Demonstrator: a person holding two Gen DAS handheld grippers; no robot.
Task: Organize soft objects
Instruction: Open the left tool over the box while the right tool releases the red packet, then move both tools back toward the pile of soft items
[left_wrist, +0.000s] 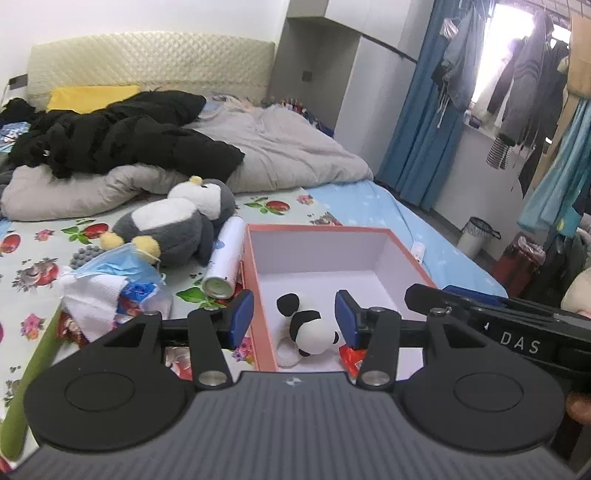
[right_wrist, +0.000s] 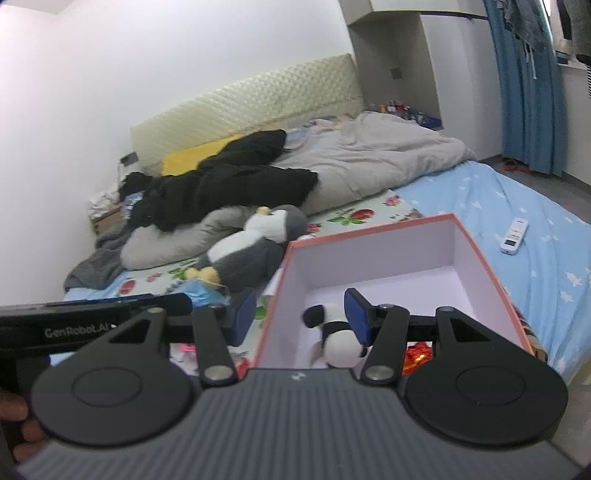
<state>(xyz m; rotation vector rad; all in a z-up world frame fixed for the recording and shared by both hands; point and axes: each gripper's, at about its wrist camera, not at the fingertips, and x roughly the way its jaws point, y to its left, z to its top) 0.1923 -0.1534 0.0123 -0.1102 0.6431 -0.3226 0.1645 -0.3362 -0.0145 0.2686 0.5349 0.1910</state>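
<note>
Bedroom: a bed (left_wrist: 332, 206) with a fruit-print sheet, a grey duvet (left_wrist: 280, 147) and black clothing (left_wrist: 122, 144) heaped toward the headboard. An open pink box (left_wrist: 258, 295) sits on the near part of the bed. A small panda toy (left_wrist: 310, 325) lies inside it on the floor of the box, beside a red wrapper (left_wrist: 352, 360). A grey penguin toy (left_wrist: 177, 225) lies on the sheet just left of the box, near a white can (left_wrist: 223, 264) and a blue face mask (left_wrist: 118, 264). Left gripper (left_wrist: 293, 319): jaws apart, above the box, nothing held. Right gripper (right_wrist: 301, 319): jaws apart, empty. A white remote (right_wrist: 514, 235) lies on the blue sheet.
</note>
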